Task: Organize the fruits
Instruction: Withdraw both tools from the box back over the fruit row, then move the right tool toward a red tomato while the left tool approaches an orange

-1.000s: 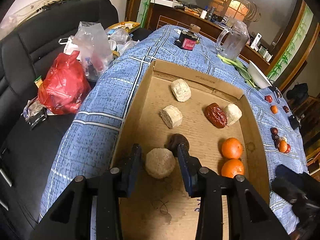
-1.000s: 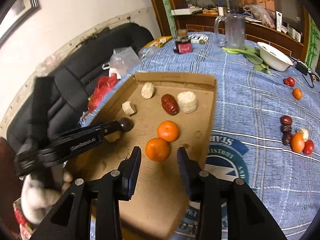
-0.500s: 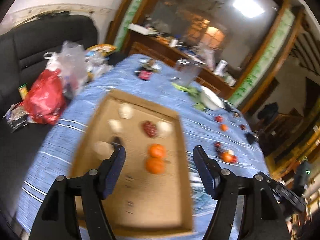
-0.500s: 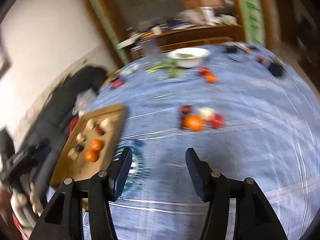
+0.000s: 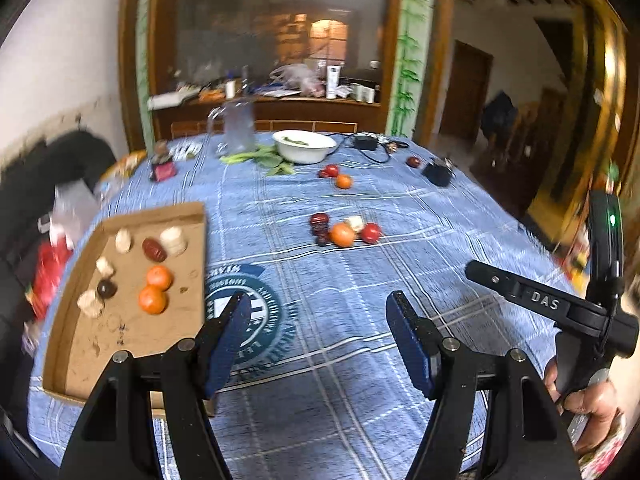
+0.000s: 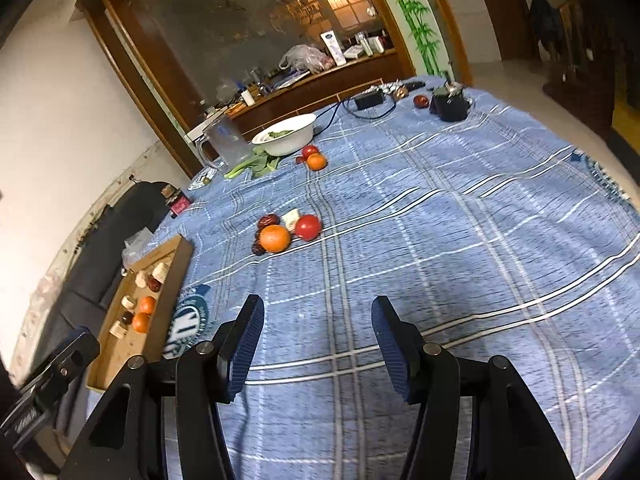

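We see the left gripper (image 5: 318, 336) spread wide above the blue plaid tablecloth (image 5: 360, 280), its ribbed dark-blue pads (image 5: 230, 336) holding nothing; the right gripper (image 6: 316, 344) is likewise wide apart and empty over the same cloth. At the left table edge lies the shallow brown cardboard tray (image 5: 132, 332), which carries two round orange tangerines (image 5: 154, 290), a wrinkled red date (image 5: 154, 250), a dark round fruit (image 5: 106, 289) and several pale, rough cylindrical pieces (image 5: 173, 240). Well apart from the tray, near mid-table, a loose cluster of fruit (image 6: 288, 230) lies on bare cloth: an orange tangerine touching dark red dates, a pale chunk and a smooth red round fruit. Farther back, a second small pair, one red fruit and one orange tangerine (image 6: 316, 161), sits just beside a white ceramic bowl (image 6: 286, 135) with leafy greens (image 6: 256, 164) in front of it. A clear glass pitcher (image 6: 224, 144) stands next to the bowl; a black adapter with cable (image 6: 370, 100) and a small dark box (image 6: 448, 106) lie toward the far edge. Nothing stands between either gripper and the mid-table cluster. A black leather sofa (image 6: 100, 248) borders the table on the tray side.
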A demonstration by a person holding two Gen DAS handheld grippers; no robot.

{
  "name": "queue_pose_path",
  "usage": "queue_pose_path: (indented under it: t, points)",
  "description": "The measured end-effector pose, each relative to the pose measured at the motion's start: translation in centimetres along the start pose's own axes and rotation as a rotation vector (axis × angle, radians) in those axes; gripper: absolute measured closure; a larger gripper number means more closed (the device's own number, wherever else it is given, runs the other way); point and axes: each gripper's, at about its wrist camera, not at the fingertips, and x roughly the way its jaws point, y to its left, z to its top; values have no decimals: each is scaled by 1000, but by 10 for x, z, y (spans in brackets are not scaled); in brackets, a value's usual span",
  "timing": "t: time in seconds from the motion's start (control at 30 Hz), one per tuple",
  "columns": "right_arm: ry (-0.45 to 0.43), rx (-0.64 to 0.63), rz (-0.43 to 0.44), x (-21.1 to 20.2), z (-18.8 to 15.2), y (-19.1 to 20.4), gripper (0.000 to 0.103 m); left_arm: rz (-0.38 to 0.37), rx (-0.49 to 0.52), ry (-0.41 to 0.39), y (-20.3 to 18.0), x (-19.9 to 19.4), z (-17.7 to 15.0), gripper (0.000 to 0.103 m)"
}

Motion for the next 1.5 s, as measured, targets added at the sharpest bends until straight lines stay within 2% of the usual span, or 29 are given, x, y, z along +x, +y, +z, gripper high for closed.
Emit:
queue_pose_path:
  t: [0.13, 0.3, 0.8, 0.93, 1.1, 1.2, 1.33, 1.5]
  points:
    - [-10, 0, -10, -8, -5, -11, 43, 52, 71, -38, -24, -8, -1, 34]
    - [-9, 7, -19, -11, -10, -20, 43, 94, 97, -38, -30, -9, -4, 34]
    - [54, -43, -27, 12, -21, 0, 43, 124, 61, -7, -8, 5, -13, 33]
    - [90, -35, -14, 21, -23, 2, 43, 110, 41, 8, 0, 12, -16, 31]
    - [108, -65, -1, 32, -2, 15, 43, 95, -23, 37, 19, 27, -19, 30]
    - [143, -84, 10, 54, 21, 26, 43, 67, -67, 55, 30, 36, -20, 30]
    - [174, -134, -42, 103, 52, 44, 43, 30, -88, 52, 39, 39, -23, 30]
    - [179, -184, -123, 156, 76, 67, 43, 20, -143, 49, 60, 39, -23, 29]
